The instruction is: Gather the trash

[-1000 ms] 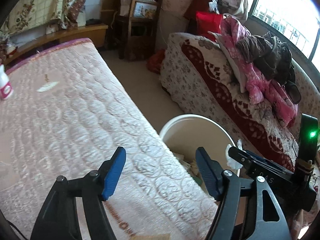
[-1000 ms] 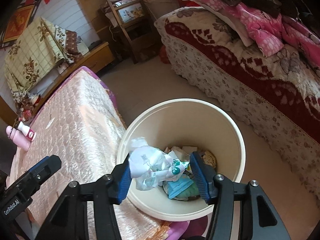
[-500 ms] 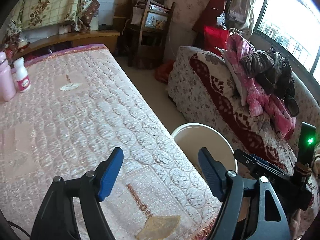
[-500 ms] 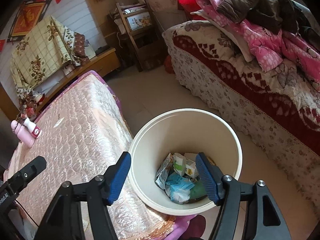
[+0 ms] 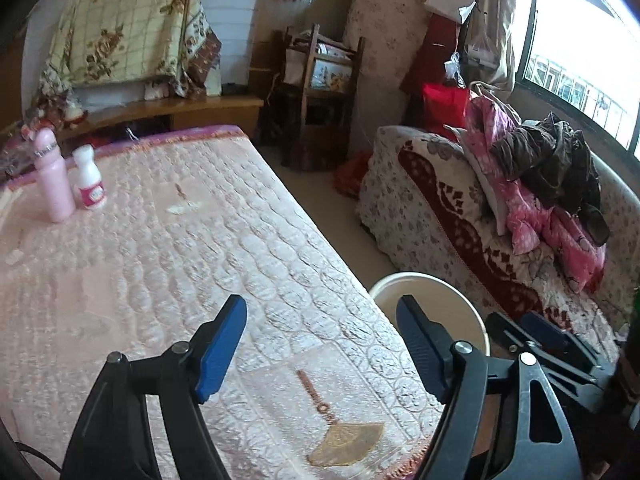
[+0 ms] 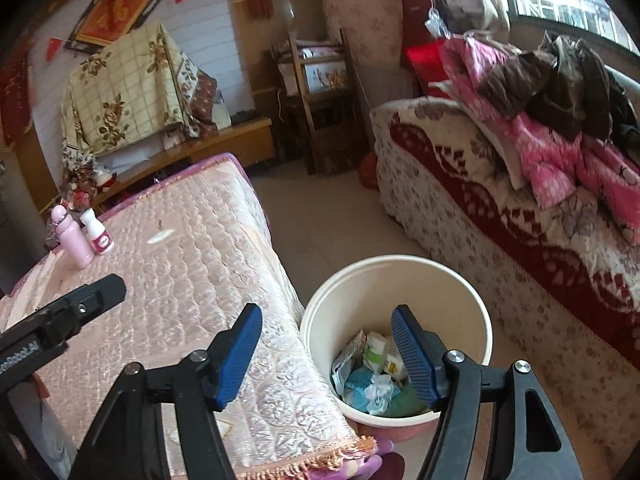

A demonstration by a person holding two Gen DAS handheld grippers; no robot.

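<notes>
1. Trash bin (image 6: 400, 280), cream, 1 only, sits on floor just right of quilted pink table cover (image 6: 192, 280), between it & floral sofa (image 6: 500, 240). Wrappers + crumpled paper (image 6: 372, 376) piled at its bottom; count unclear, several pcs.
2. Table cover: 1 white scrap (image 5: 185, 208) far-centre, 1 smaller white bit (image 5: 16, 257) at left edge, likely what's left to collect. Risk: both flat & thin on soft quilting, so pads may pinch fabric w/ the scrap or slide over it.
3. Bottles, 2: pink bottle (image 5: 54, 176) & white bottle (image 5: 90, 184), upright, touching or nearly, far-left. Prob not trash. Risk: a reach for the left bit passes near them; a knock tips them.
4. Grippers, 2. Right gripper (image 6: 326, 354): jaws apart, nothing between, held above bin's near-left rim. Left gripper (image 5: 320, 344): jaws apart, empty, above near-right part of cover.
5. Risk: the 2 tools are close side by side; crossing paths toward same scrap could clash.
</notes>
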